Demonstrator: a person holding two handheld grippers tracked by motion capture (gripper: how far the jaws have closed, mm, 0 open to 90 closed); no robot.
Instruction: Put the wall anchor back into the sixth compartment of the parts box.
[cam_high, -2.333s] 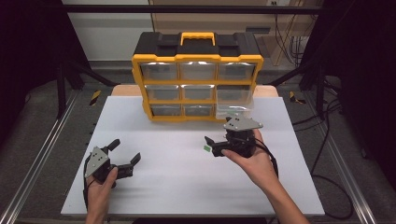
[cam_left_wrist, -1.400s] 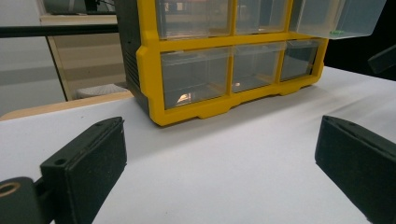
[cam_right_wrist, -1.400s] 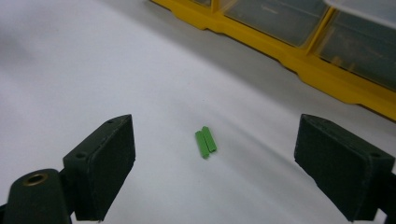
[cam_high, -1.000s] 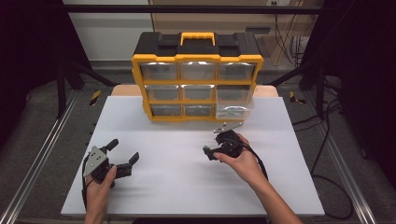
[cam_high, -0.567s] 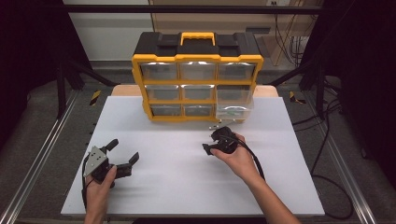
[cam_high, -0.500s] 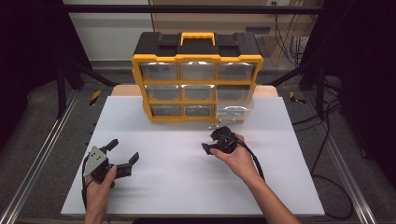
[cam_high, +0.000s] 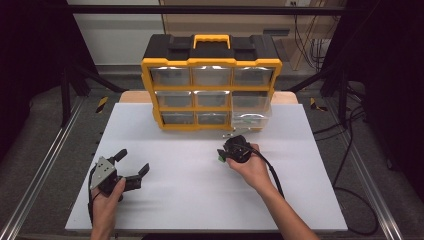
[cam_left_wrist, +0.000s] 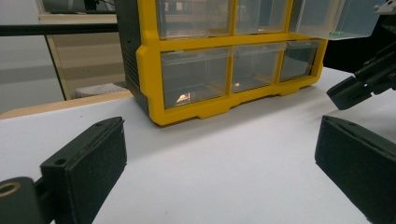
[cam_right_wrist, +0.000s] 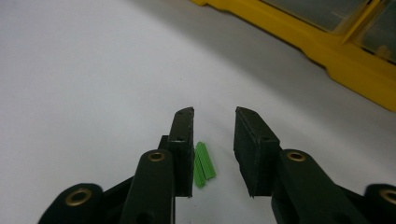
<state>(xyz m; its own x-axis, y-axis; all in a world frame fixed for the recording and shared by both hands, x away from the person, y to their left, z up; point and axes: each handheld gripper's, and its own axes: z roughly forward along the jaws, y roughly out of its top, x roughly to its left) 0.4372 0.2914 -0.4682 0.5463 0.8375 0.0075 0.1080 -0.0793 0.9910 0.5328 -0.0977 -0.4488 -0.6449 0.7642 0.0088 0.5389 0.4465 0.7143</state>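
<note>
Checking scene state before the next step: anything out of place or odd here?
One drawer at the right of the yellow organizer is pulled out, while the others sit flush. A small green piece lies loose on the white table between the right gripper jaws, which have just been closing but don't clamp it.

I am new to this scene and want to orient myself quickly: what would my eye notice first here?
First, the yellow and black drawer cabinet at the far edge of the white table, with one clear drawer at its lower right pulled out. Next, the right gripper just in front of it: its fingers have just been closing around a small green plastic piece lying on the table. The left gripper rests open at the near left.
</note>
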